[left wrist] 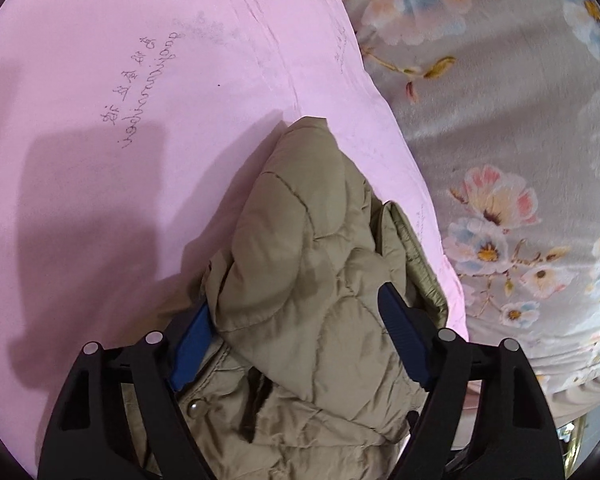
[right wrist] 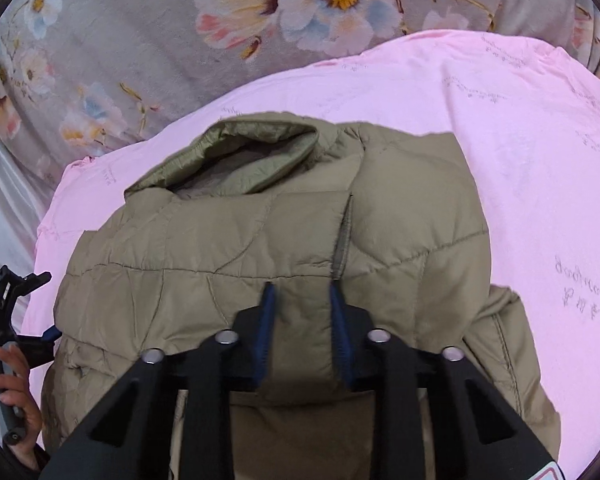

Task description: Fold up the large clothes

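An olive quilted jacket [right wrist: 284, 248] lies partly folded on a pink sheet [right wrist: 520, 152], collar at the far side. My right gripper [right wrist: 303, 300] is shut on a fold of the jacket near its front edge. In the left wrist view the same jacket [left wrist: 300, 264] bulges between the blue fingers [left wrist: 400, 340] of my left gripper [left wrist: 296, 312], whose jaws stand wide around a thick bunch of it. The left gripper also shows in the right wrist view [right wrist: 36, 320], held by a hand at the jacket's left edge.
The pink sheet [left wrist: 120, 160] with grey writing covers the work surface. A grey floral blanket [left wrist: 520, 120] lies beyond it, also at the top of the right wrist view [right wrist: 140, 40]. A pale curtain-like fabric [right wrist: 4, 208] hangs at the left.
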`<move>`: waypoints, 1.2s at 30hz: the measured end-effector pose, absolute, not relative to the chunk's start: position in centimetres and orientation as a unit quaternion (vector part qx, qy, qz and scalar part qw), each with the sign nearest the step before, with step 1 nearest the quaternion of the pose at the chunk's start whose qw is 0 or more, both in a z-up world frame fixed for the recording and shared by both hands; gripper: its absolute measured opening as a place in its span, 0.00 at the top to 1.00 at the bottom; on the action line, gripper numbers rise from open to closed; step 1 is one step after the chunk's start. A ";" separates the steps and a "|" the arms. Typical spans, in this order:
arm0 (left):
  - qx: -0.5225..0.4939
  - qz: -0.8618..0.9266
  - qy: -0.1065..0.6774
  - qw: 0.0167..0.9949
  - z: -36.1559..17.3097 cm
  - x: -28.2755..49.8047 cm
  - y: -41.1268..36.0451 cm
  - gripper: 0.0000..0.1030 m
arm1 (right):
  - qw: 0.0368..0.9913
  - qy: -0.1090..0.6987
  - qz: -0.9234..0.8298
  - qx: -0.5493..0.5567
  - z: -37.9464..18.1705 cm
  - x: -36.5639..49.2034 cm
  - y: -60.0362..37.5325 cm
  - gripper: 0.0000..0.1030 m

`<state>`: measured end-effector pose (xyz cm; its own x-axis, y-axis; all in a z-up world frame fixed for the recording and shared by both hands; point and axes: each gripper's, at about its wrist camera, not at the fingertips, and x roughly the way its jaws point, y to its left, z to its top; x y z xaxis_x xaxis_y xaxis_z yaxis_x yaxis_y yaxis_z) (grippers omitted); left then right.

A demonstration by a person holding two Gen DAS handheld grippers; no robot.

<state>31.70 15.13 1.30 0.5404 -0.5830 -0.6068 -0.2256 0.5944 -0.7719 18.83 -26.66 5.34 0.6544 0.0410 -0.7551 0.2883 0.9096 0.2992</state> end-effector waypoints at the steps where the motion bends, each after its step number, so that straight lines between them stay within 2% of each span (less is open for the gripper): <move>1: -0.440 -0.119 0.465 0.759 1.5 31.8 15.2 0.26 | 0.889 0.406 -0.067 0.200 5.8 19.0 -26.7 0.91; 5: -0.465 -0.136 0.461 0.743 2.4 31.5 15.4 0.26 | 0.902 0.381 -0.059 0.196 8.0 19.1 -27.0 0.93; 9: -0.447 -0.126 0.469 0.751 2.7 31.9 14.6 0.28 | 0.909 0.363 -0.049 0.201 9.5 18.7 -27.2 0.97; 10: -0.443 -0.124 0.470 0.753 2.6 32.1 14.6 0.41 | 0.912 0.353 -0.046 0.203 10.2 18.3 -27.3 0.97; 11: -0.425 -0.115 0.474 0.763 2.7 32.3 14.3 0.65 | 0.916 0.343 -0.044 0.203 10.9 18.0 -27.4 0.98; 12: -0.404 -0.104 0.477 0.774 2.9 32.4 14.1 0.80 | 0.921 0.330 -0.045 0.201 11.8 17.5 -27.4 0.98; 13: -0.388 -0.098 0.479 0.781 3.1 32.3 14.1 0.88 | 0.924 0.321 -0.045 0.201 12.5 17.2 -27.6 0.98; 14: -0.373 -0.098 0.474 0.792 3.5 32.2 14.0 0.91 | 0.928 0.308 -0.040 0.205 13.4 16.7 -27.8 0.99; 21: -0.295 -0.110 0.403 0.859 8.2 29.4 13.5 0.94 | 0.952 0.244 -0.031 0.181 17.7 14.4 -27.7 0.99; 23: -0.269 -0.100 0.409 0.866 7.3 29.3 13.2 0.94 | 0.947 0.271 -0.042 0.171 16.0 14.8 -28.0 1.00; 29: -0.230 -0.067 0.453 0.858 1.5 29.3 13.4 0.93 | 0.905 0.391 -0.063 0.156 6.1 16.4 -27.7 1.00; 36: -0.166 -0.051 0.426 0.888 0.5 28.2 11.9 0.92 | 0.899 0.411 -0.072 0.135 3.1 16.3 -26.5 1.00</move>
<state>28.17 11.89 0.47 0.6319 -0.2320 -0.7395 -0.0506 0.9398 -0.3380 16.28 -26.53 3.13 0.6526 -0.0180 -0.7575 0.2391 0.9535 0.1833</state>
